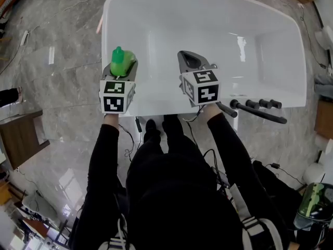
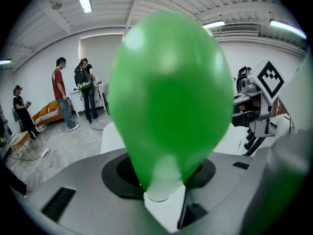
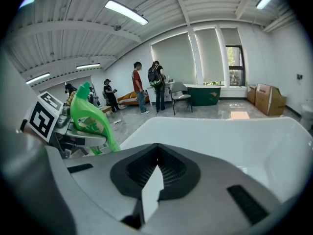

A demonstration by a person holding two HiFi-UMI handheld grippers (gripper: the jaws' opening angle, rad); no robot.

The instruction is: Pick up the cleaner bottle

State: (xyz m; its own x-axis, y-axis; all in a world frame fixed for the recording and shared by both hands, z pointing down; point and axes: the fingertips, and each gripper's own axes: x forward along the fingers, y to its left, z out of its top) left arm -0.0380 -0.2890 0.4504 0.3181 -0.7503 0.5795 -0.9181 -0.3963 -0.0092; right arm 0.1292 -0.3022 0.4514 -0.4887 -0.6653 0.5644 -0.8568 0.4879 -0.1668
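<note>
Left gripper [image 1: 125, 70] jaws clamped on bright green plastic cleaner bottle [image 1: 121, 60], over near edge of glossy white bathtub [image 1: 218, 20], right gripper [image 1: 190, 57] jaws closed, empty

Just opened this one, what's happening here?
A person stands at a white bathtub with a gripper in each hand. The left gripper is closed on the green cleaner bottle, holding it over the tub's near rim. The right gripper is beside it, jaws together and empty.
</note>
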